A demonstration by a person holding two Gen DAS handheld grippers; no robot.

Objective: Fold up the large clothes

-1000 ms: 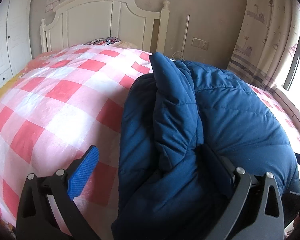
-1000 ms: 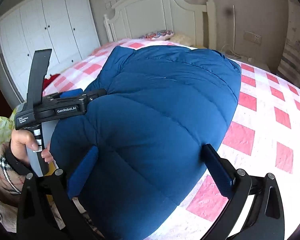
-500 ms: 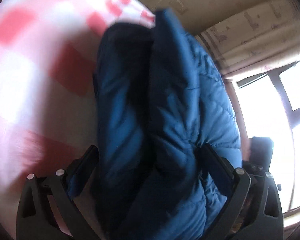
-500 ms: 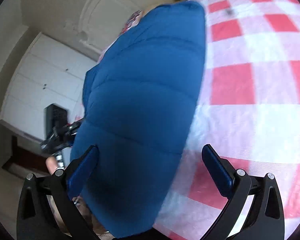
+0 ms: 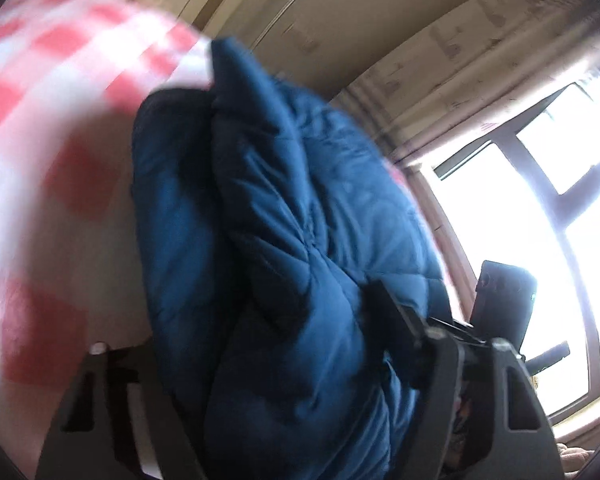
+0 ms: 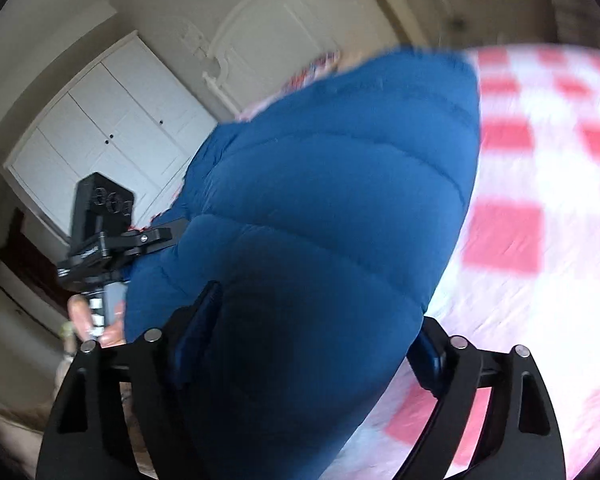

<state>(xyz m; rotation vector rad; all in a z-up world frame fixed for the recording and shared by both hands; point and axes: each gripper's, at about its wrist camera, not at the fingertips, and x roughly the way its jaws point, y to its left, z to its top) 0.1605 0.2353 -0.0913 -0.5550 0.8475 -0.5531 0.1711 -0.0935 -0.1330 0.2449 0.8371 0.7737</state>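
Note:
A bulky blue quilted down jacket lies folded on the red-and-white checked bed cover. In the left wrist view my left gripper has closed in on the jacket's near end, with the padding squeezed between its fingers. In the right wrist view the jacket fills the middle, and my right gripper is clamped on its near end too. The left gripper and the hand holding it show at the jacket's left side. Both views are blurred and tilted.
A white headboard and white wardrobe stand behind the bed. A bright window with a patterned curtain is on the right. The checked cover extends to the jacket's right.
Both grippers moved in over the jacket's near end and narrowed from wide open to clamped on the padding. Both cameras have tilted, and the jacket's near end looks lifted.

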